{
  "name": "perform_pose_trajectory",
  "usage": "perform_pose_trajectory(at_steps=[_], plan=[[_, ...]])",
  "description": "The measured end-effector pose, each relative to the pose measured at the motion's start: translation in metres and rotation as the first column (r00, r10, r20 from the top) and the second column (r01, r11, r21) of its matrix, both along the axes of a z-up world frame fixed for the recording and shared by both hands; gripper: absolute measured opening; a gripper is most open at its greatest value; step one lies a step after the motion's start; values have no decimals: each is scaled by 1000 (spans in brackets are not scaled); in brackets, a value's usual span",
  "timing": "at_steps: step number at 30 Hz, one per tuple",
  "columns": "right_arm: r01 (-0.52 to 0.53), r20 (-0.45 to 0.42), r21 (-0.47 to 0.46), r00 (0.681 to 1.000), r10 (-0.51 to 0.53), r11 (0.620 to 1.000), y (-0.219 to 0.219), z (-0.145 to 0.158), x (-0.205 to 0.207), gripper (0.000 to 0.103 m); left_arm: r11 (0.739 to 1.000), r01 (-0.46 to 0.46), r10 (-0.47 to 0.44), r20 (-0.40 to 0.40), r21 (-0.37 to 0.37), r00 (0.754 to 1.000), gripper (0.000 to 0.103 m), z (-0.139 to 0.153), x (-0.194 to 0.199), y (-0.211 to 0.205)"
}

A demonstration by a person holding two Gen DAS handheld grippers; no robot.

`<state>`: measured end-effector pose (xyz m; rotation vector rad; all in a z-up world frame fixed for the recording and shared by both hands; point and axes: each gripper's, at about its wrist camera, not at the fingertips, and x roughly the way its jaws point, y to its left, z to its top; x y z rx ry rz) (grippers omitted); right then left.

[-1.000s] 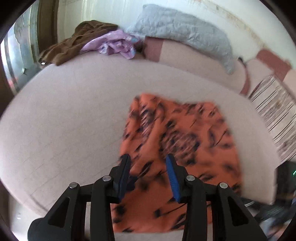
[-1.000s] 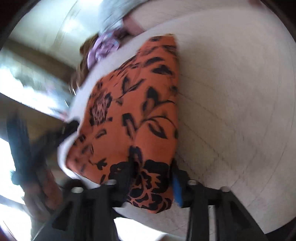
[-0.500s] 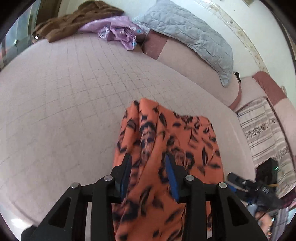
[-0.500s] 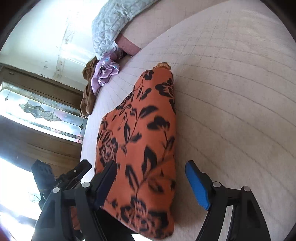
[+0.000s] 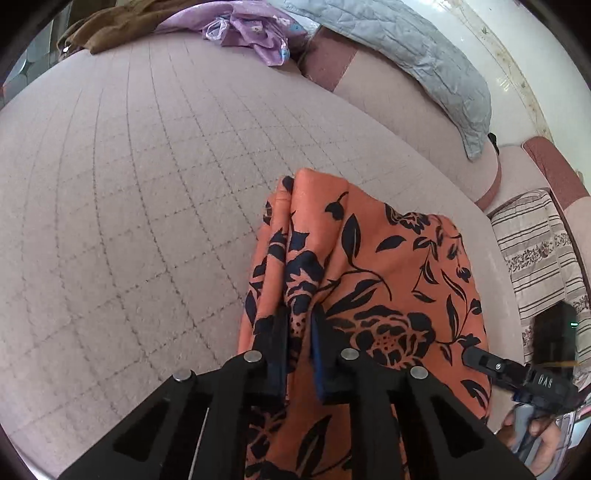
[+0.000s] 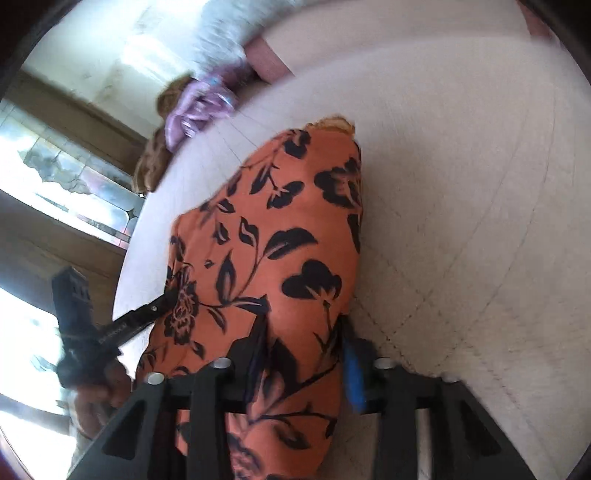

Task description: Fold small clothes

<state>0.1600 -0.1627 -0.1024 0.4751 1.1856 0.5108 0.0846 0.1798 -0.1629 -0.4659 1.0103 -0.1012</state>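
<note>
On the pale quilted bed cover point(image 5: 129, 206) lies the orange garment with a black flower print point(image 5: 388, 266), folded into a long, narrow bundle, and everything else is best placed from it. The left gripper point(image 5: 298, 332) sits at the near end of the garment, along its left edge; its jaws have just been closing and now stand almost together, with a bunched ridge of the orange cloth pinched between the blue pads. From that pinch, creases run up the cloth toward the garment's far corner. The right gripper point(image 6: 304, 336) is at the garment's other long side, near the same end. Its jaws have also just been closing, yet they stand well apart, straddling a broad fold of the cloth; the picture from the right wrist is blurred, so I cannot tell whether the blue pad point(image 6: 352, 373) truly presses on the fabric or only stands beside it. In the left wrist view the right gripper shows as a black tip at the garment's right edge, with a hand point(image 5: 535, 432) behind it. In the right wrist view the left gripper reaches the garment's left edge, with a hand point(image 6: 99, 391) under it. Well beyond the garment's far end, at the head of the bed, lie a crumpled lilac cloth point(image 5: 255, 33) and, beside it, a brown cloth point(image 5: 114, 26). A grey quilted pillow point(image 5: 417, 62) rests on a pink bolster point(image 5: 388, 99) behind the garment. To the garment's right, off the bed cover's edge, lies a striped cloth point(image 5: 535, 251).
</note>
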Motion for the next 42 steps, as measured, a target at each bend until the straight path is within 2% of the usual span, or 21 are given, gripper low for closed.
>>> perform_pose_trajectory(at_steps=[1,3,5,8,9,11,12,14,15,16,18,20,25,27,29,31,34,36,37,38,42], plan=[[33,-59,66,998,-29,997,-7,-9,3,67,999,14,-15,7,41,1000,13,5,-2,-4],[76,-65,165,996,-66,983,-19,-8,2,73,995,36,-38,19,97,999,14,4,-3,-11],[113,-27,187,994,-110,976,-28,-1,4,74,998,16,-16,11,53,1000,14,2,-2,-6],[162,-75,267,986,-147,950,-31,-9,20,73,999,13,-14,11,53,1000,15,0,-6,-2],[105,-116,254,990,-78,961,-19,-21,31,43,998,18,-19,14,65,1000,15,2,-9,-1],[56,-94,144,995,-43,988,-4,-20,32,37,997,19,-20,15,79,1000,15,3,-11,2],[-2,17,14,1000,2,1000,11,3,24,35,997,15,-16,14,81,1000,15,2,-8,0],[-28,123,-131,991,45,991,30,25,12,35,995,12,-14,18,96,1000,15,-1,-6,-6],[-35,124,-173,991,57,984,37,24,12,37,994,12,-15,20,104,1000,15,-1,-4,-10],[-36,89,-163,995,51,986,35,19,15,41,994,10,-13,22,112,1000,15,0,-3,-14],[22,4,-73,1000,-21,997,20,11,19,70,993,9,-12,25,118,1000,16,1,-4,-17],[48,-11,23,999,-48,999,7,11,8,77,993,10,-13,29,118,1000,15,0,-3,-16],[18,-59,75,998,-13,997,-4,-4,-27,76,990,19,-25,37,138,999,16,-2,-4,-18],[-56,-26,36,998,57,998,12,-7,-33,51,992,15,-20,32,128,999,16,-1,-4,-16],[-85,34,-89,996,88,992,27,5,-40,49,992,-6,2,31,124,1000,15,9,-9,-15],[-105,73,-184,990,120,977,37,12,-44,49,996,-27,20,73,88,997,15,27,-25,-13],[-86,42,-131,995,92,988,24,1,-45,52,996,-77,71,137,38,988,19,37,-64,-5],[-59,18,-85,998,60,995,16,-6,-42,59,996,-73,70,65,43,995,17,17,-76,-3],[-55,22,-80,998,57,995,15,-7,-42,60,997,-62,62,10,55,998,11,-2,-79,-2],[-57,28,-88,998,60,994,14,-6,-42,61,996,-92,92,32,18,995,9,-13,-86,7],[-77,55,-145,995,85,986,23,2,-43,67,989,-140,141,22,-39,990,7,-1,-88,20]])
